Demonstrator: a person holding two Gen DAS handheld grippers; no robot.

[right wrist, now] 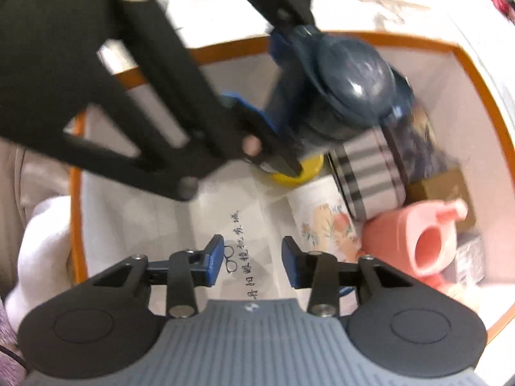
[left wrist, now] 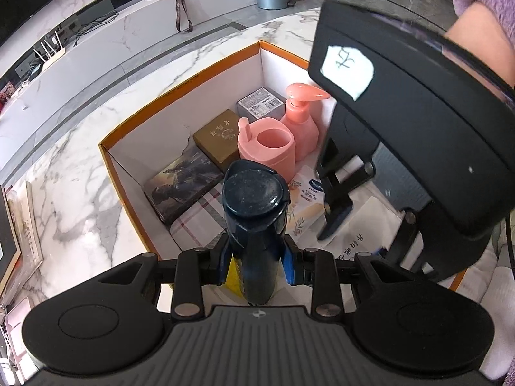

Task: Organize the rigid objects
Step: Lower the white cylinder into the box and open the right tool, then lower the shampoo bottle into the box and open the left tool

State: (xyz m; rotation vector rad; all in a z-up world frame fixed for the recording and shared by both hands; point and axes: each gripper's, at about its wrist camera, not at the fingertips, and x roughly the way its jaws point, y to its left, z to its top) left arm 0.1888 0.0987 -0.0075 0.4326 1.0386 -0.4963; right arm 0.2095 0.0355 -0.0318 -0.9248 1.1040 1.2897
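Observation:
My left gripper is shut on a dark blue bottle with a yellow base and holds it upright over an orange-rimmed white box. The bottle also shows in the right wrist view, gripped by the left fingers. My right gripper is open and empty inside the box, above a white card with black writing. In the left wrist view the right gripper hangs over the box's right side. In the box lie a pink cup, a pink pump bottle and a plaid tin.
The box also holds a brown box, a grey box, a dark picture box and a Vaseline pouch. The box stands on a marble counter. White cloth lies beside the box.

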